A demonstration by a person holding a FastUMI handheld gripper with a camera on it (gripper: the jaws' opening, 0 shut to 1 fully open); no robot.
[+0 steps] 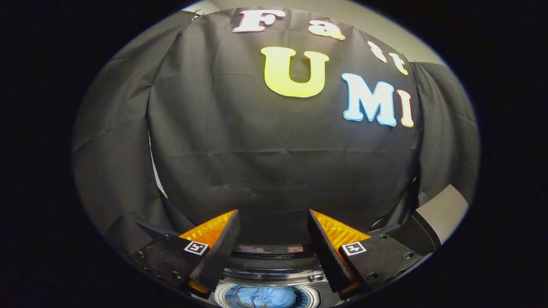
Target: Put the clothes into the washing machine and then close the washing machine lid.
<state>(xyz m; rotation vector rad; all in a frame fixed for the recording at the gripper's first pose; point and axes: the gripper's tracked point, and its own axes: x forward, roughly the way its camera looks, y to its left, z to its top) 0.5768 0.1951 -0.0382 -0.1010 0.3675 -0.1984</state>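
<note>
Tool spread wide, gripping nothing, poised above washer at 6 o'clock; blue clothes in drum, lid apparently not yet closed.

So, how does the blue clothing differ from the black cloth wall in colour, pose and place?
The blue clothing is light blue and crumpled; the black cloth wall is black and hangs nearly flat. The clothing lies inside the washing machine drum, below the open gripper; the wall stands beyond the fingers. Both are fabric.
</note>
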